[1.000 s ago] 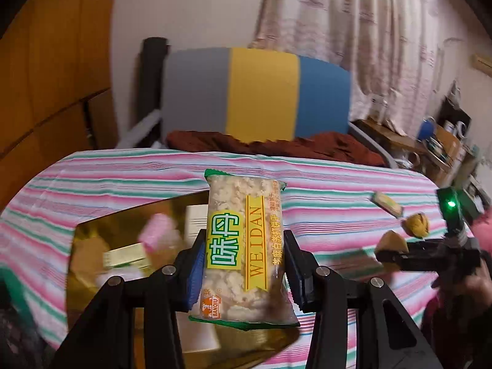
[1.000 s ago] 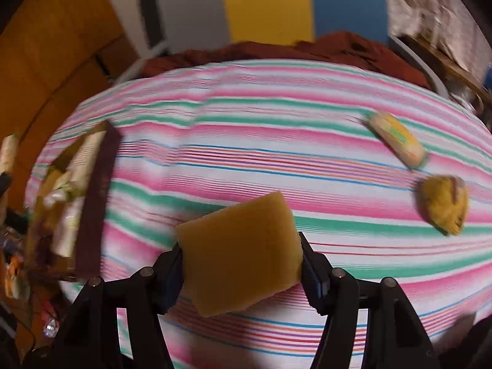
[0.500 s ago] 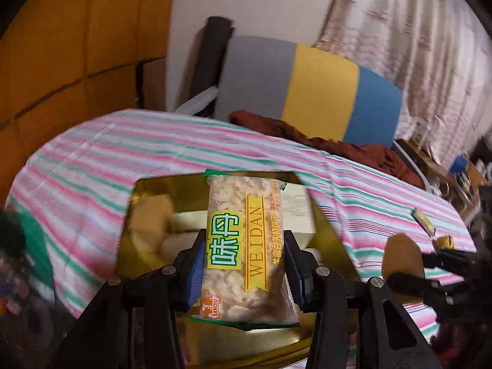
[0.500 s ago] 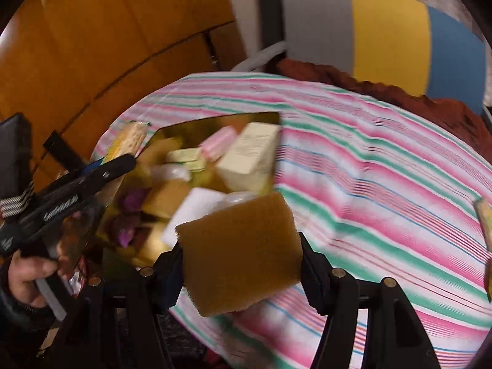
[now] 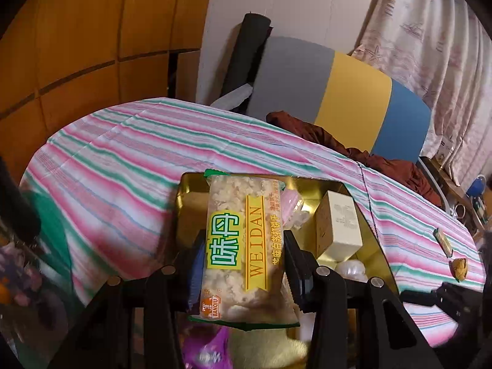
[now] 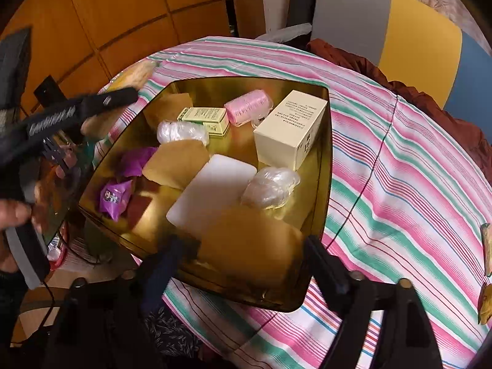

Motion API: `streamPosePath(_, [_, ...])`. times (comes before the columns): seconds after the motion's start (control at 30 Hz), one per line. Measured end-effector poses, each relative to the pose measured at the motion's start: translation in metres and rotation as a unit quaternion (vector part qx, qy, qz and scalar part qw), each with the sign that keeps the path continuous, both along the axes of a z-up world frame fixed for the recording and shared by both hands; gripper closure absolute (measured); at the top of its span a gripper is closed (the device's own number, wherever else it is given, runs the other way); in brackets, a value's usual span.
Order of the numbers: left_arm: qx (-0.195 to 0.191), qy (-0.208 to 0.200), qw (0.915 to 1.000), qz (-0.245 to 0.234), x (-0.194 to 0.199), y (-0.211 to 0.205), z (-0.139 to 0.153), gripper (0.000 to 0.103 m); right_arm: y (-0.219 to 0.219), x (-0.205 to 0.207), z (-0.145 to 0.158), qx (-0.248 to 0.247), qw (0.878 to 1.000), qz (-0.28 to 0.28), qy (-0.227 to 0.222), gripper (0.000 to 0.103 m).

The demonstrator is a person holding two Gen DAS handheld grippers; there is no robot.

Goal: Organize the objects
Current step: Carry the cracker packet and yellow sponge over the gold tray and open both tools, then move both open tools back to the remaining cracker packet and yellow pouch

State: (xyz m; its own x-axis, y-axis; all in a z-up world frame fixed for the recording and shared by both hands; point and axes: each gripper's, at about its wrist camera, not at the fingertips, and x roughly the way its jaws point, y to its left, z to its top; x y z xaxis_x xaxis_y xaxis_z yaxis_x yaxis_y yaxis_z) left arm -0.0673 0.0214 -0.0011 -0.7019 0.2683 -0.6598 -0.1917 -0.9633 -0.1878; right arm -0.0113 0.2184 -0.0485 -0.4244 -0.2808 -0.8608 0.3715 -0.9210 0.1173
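My left gripper (image 5: 243, 261) is shut on a clear snack packet (image 5: 244, 246) with green and yellow labels, held over the near-left part of the gold tray (image 5: 372, 230). In the right wrist view my right gripper (image 6: 243, 264) stands wide open, and a tan sponge (image 6: 249, 243) lies blurred between its jaws inside the gold tray (image 6: 326, 160), apart from both. The tray holds a cream box (image 6: 290, 129), a white pad (image 6: 212, 190), a pink roll (image 6: 249, 106), purple packets (image 6: 115, 196) and wrapped bundles. The left gripper (image 6: 77, 113) shows at the tray's left.
The tray sits on a round table with a pink, green and white striped cloth (image 6: 399, 160). Two small snacks (image 5: 452, 255) lie at the table's right edge. A grey, yellow and blue chair (image 5: 338, 98) with a maroon cloth stands behind. Wooden panels are at the left.
My right gripper swung left over the tray, opened, and let go of the tan sponge, which now lies in the tray. My left gripper turned towards the tray, still holding the snack packet.
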Motion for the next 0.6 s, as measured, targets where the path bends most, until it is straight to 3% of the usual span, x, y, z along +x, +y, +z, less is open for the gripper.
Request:
streamPosePath(0.07, [0.000, 0.002, 1.0000, -0.007, -0.010, 0.007, 0.000, 0.055, -0.002, 0.000, 0.000, 0.001, 1.000, 0.006, 0.002, 0.016])
streamPosePath(0.13, [0.001, 0.001, 0.9999, -0.016, -0.021, 0.014, 0.001, 0.046, -0.004, 0.000, -0.001, 0.008, 1.000, 0.004, 0.006, 0.016])
streamPosePath(0.17, [-0.001, 0.002, 0.9998, -0.018, -0.026, 0.017, 0.002, 0.037, -0.005, 0.000, -0.001, 0.007, 1.000, 0.005, 0.006, 0.016])
streamPosePath(0.6, [-0.035, 0.014, 0.9993, 0.006, 0.003, 0.014, 0.000, 0.024, 0.005, 0.008, 0.009, -0.029, 0.998, -0.032, 0.036, 0.016])
